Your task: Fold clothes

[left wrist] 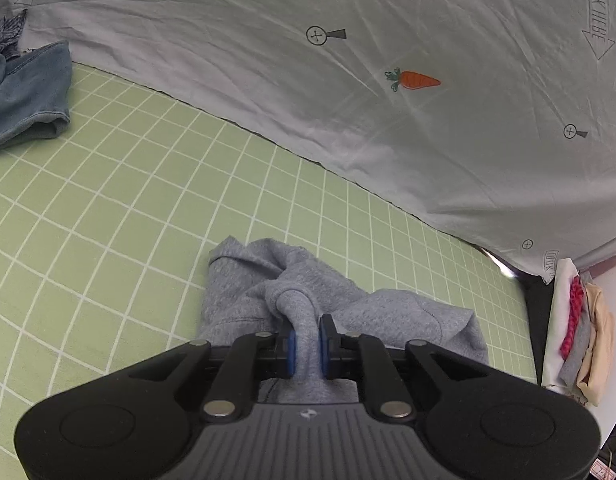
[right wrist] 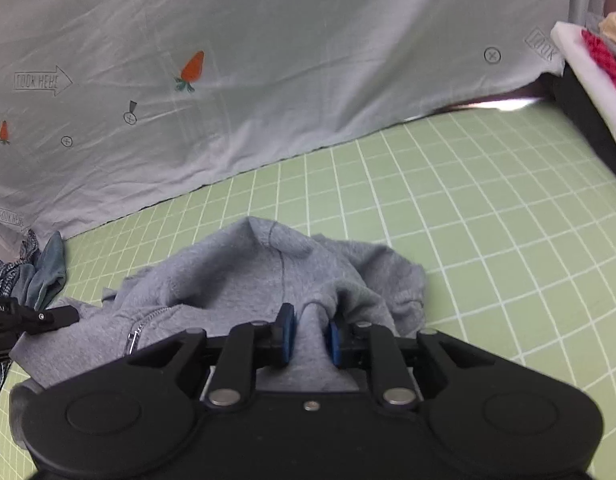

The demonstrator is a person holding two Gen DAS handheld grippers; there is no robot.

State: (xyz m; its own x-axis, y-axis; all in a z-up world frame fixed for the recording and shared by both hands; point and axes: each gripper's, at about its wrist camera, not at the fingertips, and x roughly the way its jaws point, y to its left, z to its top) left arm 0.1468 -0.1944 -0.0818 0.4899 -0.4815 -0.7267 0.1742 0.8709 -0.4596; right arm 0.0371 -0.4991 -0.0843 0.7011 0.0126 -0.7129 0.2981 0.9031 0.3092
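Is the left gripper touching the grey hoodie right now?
Touching. The left wrist view shows the left gripper with its blue fingers pinching a bunched fold of the grey hoodie.

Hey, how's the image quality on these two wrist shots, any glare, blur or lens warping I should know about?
Left wrist view: fisheye bends the green grid mat into curves, corners are vignetted black, and the grey hoodie in the left gripper is sharp. Right wrist view: softer and hazier, same warping, with one blown-out bright patch at the mat's far edge; the right gripper is clear.
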